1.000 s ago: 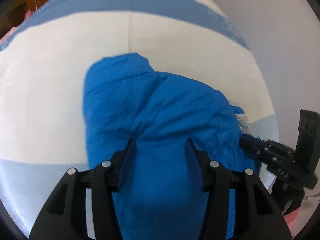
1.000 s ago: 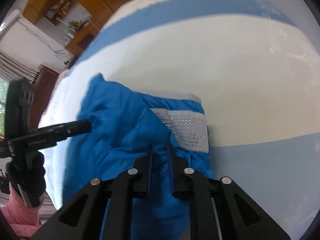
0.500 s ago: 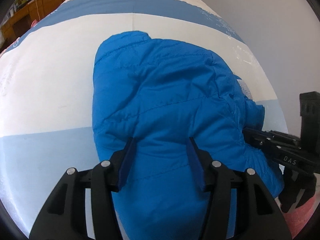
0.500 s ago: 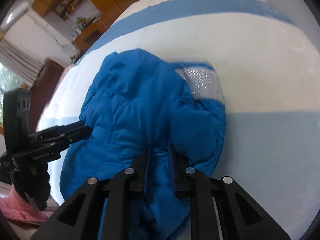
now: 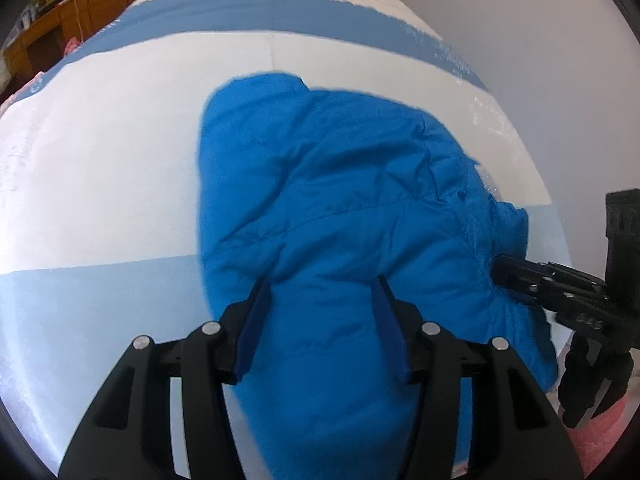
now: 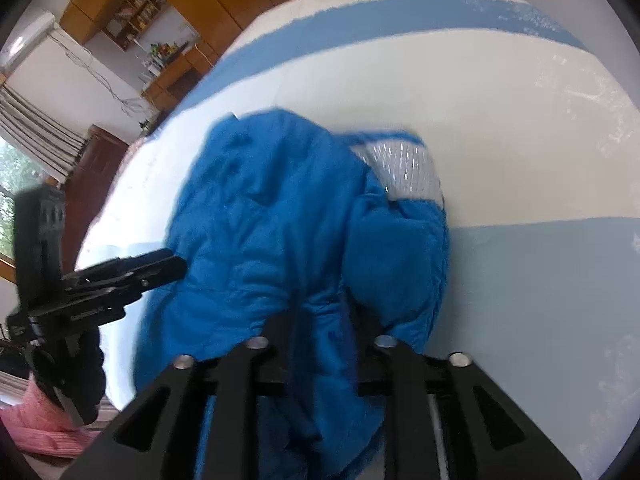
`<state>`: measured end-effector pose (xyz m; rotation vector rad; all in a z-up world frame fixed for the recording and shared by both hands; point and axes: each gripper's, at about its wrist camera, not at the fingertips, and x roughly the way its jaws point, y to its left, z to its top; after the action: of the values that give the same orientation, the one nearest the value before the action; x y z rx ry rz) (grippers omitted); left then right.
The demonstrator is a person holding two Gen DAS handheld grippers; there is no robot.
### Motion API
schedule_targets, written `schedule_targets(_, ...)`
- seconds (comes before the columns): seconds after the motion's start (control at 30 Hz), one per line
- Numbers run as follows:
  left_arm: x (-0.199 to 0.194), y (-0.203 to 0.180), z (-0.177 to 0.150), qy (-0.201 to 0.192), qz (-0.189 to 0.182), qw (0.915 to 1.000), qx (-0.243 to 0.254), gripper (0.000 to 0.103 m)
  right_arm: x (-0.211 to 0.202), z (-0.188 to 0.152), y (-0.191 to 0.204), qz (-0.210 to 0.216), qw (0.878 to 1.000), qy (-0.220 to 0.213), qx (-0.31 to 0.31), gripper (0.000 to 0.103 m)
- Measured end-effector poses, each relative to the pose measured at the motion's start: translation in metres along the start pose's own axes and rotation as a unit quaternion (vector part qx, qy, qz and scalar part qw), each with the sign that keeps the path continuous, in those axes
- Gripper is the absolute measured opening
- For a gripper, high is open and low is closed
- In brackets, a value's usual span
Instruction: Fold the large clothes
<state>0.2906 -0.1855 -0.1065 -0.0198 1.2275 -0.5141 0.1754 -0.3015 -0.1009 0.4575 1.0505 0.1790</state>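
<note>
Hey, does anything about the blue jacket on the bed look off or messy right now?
Yes. The jacket lies bunched and rumpled on the bed, not flat. At its far right edge in the right wrist view, a strip of silvery lining shows, so that part is turned inside out.

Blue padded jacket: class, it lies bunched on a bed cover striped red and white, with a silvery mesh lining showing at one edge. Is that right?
One detail is wrong. The cover is striped blue and white, not red and white. The right wrist view shows this, with the blue padded jacket bunched on it and the silvery mesh lining showing at one edge.
</note>
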Motion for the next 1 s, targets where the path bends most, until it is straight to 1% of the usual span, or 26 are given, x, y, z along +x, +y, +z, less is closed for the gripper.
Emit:
schedule_targets(0.03, -0.009, 0.003, -0.001, -0.007, 0.001, 1.0, -0.002, 0.061, -0.01, 0.0, 0.002, 0.005, 1.0, -0.011, -0.001, 0.043)
schedule_targets(0.07, -0.018, 0.007, -0.003, -0.017, 0.003, 0.9999, -0.001, 0.068, -0.018, 0.0, 0.002, 0.006, 1.0, -0.02, -0.002, 0.046)
schedule_targets(0.1, -0.026, 0.01, -0.005, -0.022, 0.006, 0.9997, 0.001, 0.072, -0.023, -0.001, 0.002, 0.005, 1.0, -0.025, -0.002, 0.049)
schedule_targets(0.13, -0.031, 0.012, -0.007, -0.025, 0.008, 0.9996, 0.005, 0.074, -0.028, -0.001, 0.001, 0.005, 1.0, -0.03, 0.0, 0.053)
schedule_targets(0.17, -0.035, 0.014, -0.009, -0.026, 0.008, 0.9996, 0.007, 0.076, -0.033, -0.001, -0.003, 0.008, 0.999, -0.032, 0.006, 0.063)
schedule_targets(0.2, -0.039, 0.019, -0.011, -0.024, 0.005, 0.9997, 0.008, 0.08, -0.035, -0.001, -0.006, 0.014, 0.999, -0.033, 0.012, 0.071)
schedule_targets(0.23, -0.042, 0.022, -0.013, -0.023, 0.001, 0.9997, 0.007, 0.081, -0.037, -0.001, -0.012, 0.023, 0.999, -0.034, 0.021, 0.073)
schedule_targets(0.27, -0.044, 0.025, -0.016, -0.023, -0.004, 0.9997, 0.007, 0.084, -0.036, -0.002, -0.017, 0.03, 0.999, -0.033, 0.03, 0.077)
schedule_targets(0.3, -0.044, 0.027, -0.017, -0.021, -0.005, 0.9997, 0.007, 0.085, -0.035, -0.002, -0.021, 0.032, 0.998, -0.031, 0.037, 0.081)
schedule_targets(0.37, -0.044, 0.029, -0.021, -0.018, 0.0, 0.9997, 0.015, 0.086, -0.031, -0.003, -0.03, 0.032, 0.998, -0.026, 0.05, 0.084)
schedule_targets(0.43, -0.045, 0.033, -0.026, -0.018, 0.005, 0.9996, 0.023, 0.087, -0.024, -0.004, -0.039, 0.047, 0.997, -0.013, 0.061, 0.086)
schedule_targets(0.53, -0.04, 0.033, -0.026, -0.012, 0.003, 0.9996, 0.026, 0.087, -0.016, -0.005, -0.045, 0.056, 0.997, -0.001, 0.062, 0.089)
schedule_targets(0.6, -0.037, 0.035, -0.026, -0.007, -0.002, 0.9997, 0.025, 0.087, -0.011, -0.005, -0.047, 0.059, 0.997, 0.005, 0.058, 0.091)
schedule_targets(0.7, -0.032, 0.037, -0.025, -0.001, -0.011, 0.9996, 0.024, 0.088, -0.003, -0.004, -0.051, 0.083, 0.995, 0.015, 0.06, 0.093)
schedule_targets(1.0, -0.005, 0.041, -0.024, 0.032, -0.041, 0.9981, 0.032, 0.09, 0.025, -0.006, -0.065, 0.125, 0.988, 0.048, 0.077, 0.094)
